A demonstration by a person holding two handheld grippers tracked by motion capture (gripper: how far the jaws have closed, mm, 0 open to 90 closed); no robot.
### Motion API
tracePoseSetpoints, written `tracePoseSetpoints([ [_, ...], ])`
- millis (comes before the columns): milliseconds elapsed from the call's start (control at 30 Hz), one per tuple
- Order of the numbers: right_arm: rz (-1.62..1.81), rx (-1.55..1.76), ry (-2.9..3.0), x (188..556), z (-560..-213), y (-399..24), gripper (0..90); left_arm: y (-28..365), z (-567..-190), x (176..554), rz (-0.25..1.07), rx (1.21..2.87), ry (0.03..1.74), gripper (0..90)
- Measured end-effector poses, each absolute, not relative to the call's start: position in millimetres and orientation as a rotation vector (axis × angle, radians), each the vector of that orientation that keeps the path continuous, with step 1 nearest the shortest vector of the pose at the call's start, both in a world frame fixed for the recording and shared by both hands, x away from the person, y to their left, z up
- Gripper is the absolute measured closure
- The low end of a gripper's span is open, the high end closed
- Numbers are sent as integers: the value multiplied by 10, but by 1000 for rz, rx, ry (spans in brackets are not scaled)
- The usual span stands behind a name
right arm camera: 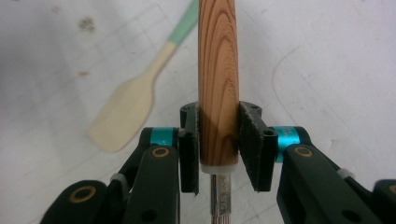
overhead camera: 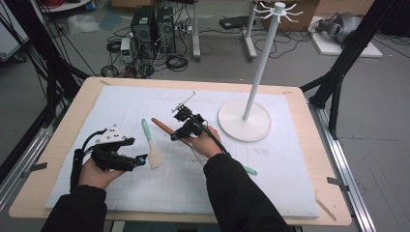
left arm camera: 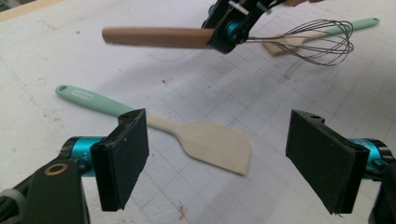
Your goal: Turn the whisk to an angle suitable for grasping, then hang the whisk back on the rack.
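**A:** Start at the right gripper (right arm camera: 218, 149). What has it got?

**B:** Its two black pads are clamped on the wooden handle of a whisk (right arm camera: 218, 79), just above the pale collar where the steel stem begins. Gripping near that joint keeps the wire end from swinging much, I'd say. In the left gripper view the whisk (left arm camera: 299, 39) hangs level above the mat, clear of it.

**A:** And the left gripper (left arm camera: 229, 158)?

**B:** Jaws wide apart, nothing between the pads. It hovers low over a silicone spatula (left arm camera: 205, 142), which lies flat on the mat, so it looks ready either to take that or to wait.

**A:** Textures?

**B:** The handle is round, with a strong reddish grain, smooth and slightly tapered. The wires are thin steel loops forming a balloon. The spatula has a mint-green handle and a cream, matte blade with one rounded corner. A second spatula (left arm camera: 322, 35) of the same colours lies beyond the whisk.

**A:** Farther out?

**B:** A white gridded mat (overhead camera: 270, 159) on a plywood table, and a white hanging stand (overhead camera: 261, 63) with hooks on top, on a round base, probably where the utensils go.
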State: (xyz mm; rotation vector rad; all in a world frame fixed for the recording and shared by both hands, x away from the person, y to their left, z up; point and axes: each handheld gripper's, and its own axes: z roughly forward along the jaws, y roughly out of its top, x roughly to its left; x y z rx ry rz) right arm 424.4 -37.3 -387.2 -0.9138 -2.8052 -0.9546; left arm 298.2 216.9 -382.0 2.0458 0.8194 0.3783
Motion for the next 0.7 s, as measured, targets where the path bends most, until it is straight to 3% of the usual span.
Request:
tracePoseSetpoints([
  [700,-1232,-866,-2726,4010,-3518,-875,702,2160,-3813,2982,366,2043,803,215],
])
